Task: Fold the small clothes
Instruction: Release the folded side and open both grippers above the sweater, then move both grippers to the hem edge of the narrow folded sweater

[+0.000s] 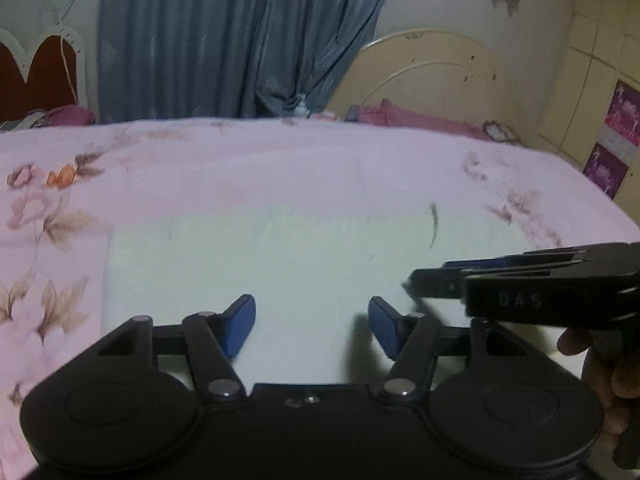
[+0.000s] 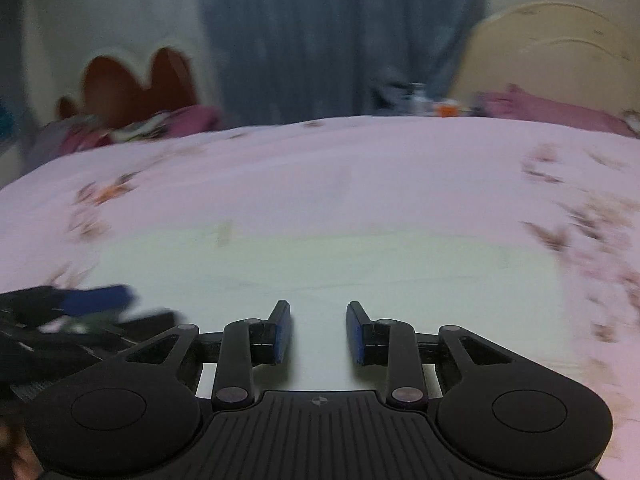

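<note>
My left gripper (image 1: 311, 326) gaped wide, my right gripper (image 2: 319, 332) stood partly open, both empty above the pale white folded cloth (image 1: 280, 264) on the pink floral bedsheet (image 1: 60, 200).

My left tongs (image 1: 311, 326) look like matt black plastic, with dull silver metal pivot pins and blue pads (image 1: 240, 326) of a soft-looking, slightly satiny finish. My right tongs (image 2: 319, 332) read the same: matt black plastic, ribbed on the body, blue pads (image 2: 285, 332). The pale cloth (image 1: 280, 264) under both looks like smooth, matt woven fabric, lying flat. The bed sheet (image 1: 160, 160) is matt cotton-like cloth, pink with a flower print. The curtain (image 1: 224, 40) behind is blue cloth with a faint sheen. The cream headboard (image 1: 432, 76) looks painted and semi-gloss, scuffed in spots.
</note>
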`<state>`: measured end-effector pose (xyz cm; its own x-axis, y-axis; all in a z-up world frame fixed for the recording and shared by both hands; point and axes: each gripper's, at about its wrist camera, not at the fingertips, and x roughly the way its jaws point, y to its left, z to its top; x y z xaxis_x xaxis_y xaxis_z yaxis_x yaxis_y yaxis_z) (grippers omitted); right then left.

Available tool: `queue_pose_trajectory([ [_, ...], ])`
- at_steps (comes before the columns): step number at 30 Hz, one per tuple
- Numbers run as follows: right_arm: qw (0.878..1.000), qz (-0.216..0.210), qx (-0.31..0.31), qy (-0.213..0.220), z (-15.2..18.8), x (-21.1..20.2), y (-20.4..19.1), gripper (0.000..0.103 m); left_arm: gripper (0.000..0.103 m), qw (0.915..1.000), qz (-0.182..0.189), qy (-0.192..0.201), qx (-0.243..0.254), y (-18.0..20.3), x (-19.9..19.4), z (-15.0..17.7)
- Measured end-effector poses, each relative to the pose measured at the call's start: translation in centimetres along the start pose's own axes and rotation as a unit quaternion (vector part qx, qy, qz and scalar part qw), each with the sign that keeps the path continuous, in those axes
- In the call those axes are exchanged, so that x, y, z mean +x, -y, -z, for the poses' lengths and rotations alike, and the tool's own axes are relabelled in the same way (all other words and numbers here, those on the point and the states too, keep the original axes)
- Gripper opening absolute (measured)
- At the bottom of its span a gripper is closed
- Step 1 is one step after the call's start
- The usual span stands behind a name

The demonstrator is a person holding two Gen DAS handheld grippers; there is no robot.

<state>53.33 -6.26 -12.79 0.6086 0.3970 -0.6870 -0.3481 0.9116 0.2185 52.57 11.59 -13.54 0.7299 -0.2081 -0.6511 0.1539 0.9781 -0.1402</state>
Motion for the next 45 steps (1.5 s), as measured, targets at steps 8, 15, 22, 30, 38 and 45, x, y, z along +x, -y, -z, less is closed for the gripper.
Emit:
queue_pose_trajectory([
  [8,0.99,0.134,0.031,-0.005,1.9,-2.8,7.6,0.029,0.06,0.9987,-0.048,-0.001,0.016,-5.5,-3.1,2.2],
  [15,0.989,0.134,0.051,0.023,2.3,-7.1,8.7,0.029,0.06,0.9976,-0.05,0.033,-0.034,-4.8,-6.3,2.2],
  [22,0.998,0.057,-0.012,-0.004,4.3,-6.0,1.6,0.029,0.061,0.9983,-0.019,-0.001,0.054,-0.1,-4.3,2.9],
  [30,0.986,0.151,0.074,-0.012,5.4,-7.5,9.6,0.029,0.059,0.9985,-0.022,-0.003,0.05,-2.0,-4.4,3.9],
  [38,0.988,0.135,0.08,0.008,5.9,-10.9,8.2,0.03,0.093,0.9965,-0.063,-0.001,0.055,-1.0,-7.2,4.7],
  [45,0.991,0.089,0.099,0.014,8.4,-14.5,7.2,0.057,0.089,0.9944,-0.091,-0.015,0.052,-0.9,-11.4,7.2],
])
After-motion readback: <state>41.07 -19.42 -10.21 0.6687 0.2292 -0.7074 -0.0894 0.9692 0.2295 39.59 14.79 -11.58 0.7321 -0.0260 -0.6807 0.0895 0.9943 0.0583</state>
